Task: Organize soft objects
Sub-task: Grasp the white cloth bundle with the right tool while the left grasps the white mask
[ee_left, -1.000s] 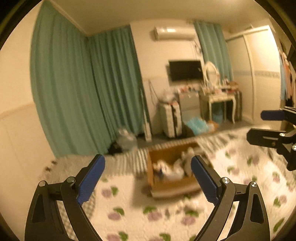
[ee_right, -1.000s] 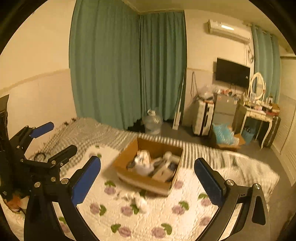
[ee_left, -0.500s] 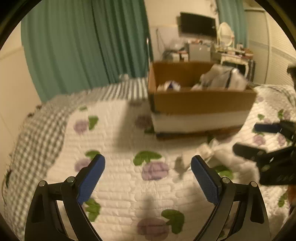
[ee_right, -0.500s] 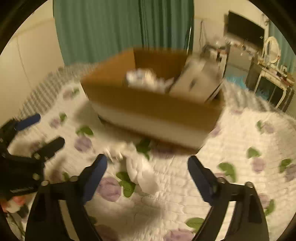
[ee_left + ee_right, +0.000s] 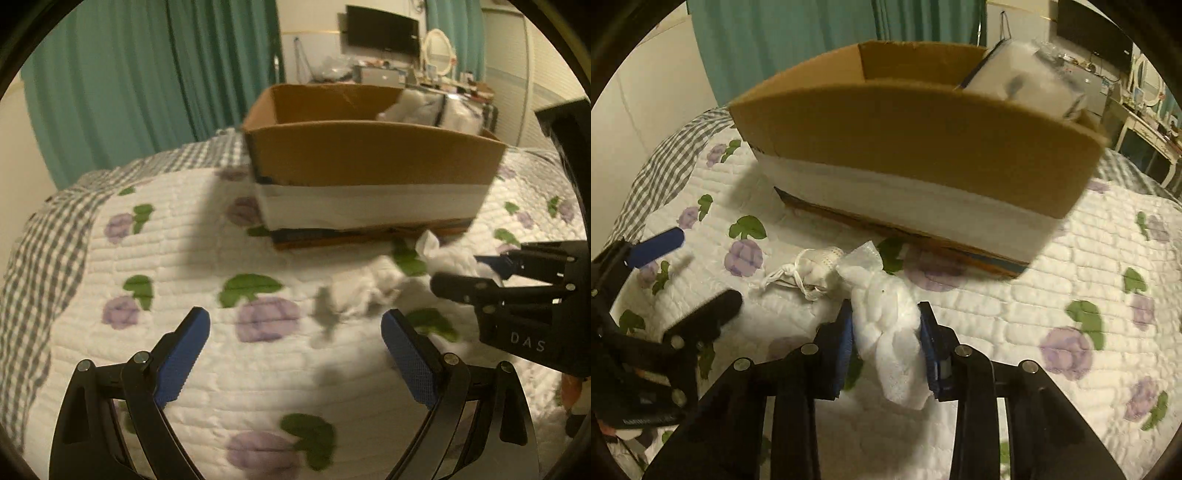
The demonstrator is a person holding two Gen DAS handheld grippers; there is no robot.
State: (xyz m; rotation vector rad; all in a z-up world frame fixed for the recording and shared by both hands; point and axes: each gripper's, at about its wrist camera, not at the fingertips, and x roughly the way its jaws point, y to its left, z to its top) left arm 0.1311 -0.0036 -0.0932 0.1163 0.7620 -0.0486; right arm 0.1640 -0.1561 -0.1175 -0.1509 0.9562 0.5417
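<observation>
A clear bag of white cotton balls (image 5: 886,325) lies on the flowered quilt in front of the cardboard box (image 5: 923,140). My right gripper (image 5: 886,332) is shut on this bag; it also shows in the left wrist view (image 5: 480,271) with the bag (image 5: 448,258) between its fingers. A small white drawstring pouch (image 5: 812,267) lies just left of the bag, also in the left wrist view (image 5: 364,288). My left gripper (image 5: 295,343) is open and empty above the quilt, short of the pouch. The box (image 5: 369,155) holds white soft items (image 5: 1027,85).
The bed has a white quilt (image 5: 177,266) with purple flowers over a grey checked blanket (image 5: 44,229). Green curtains (image 5: 147,74) hang behind the bed. A TV (image 5: 382,27) and a cluttered dresser (image 5: 436,77) stand at the far wall.
Both grippers have come down from a high view of the room to just above the quilt near the box. My right gripper has closed on the bag of cotton balls.
</observation>
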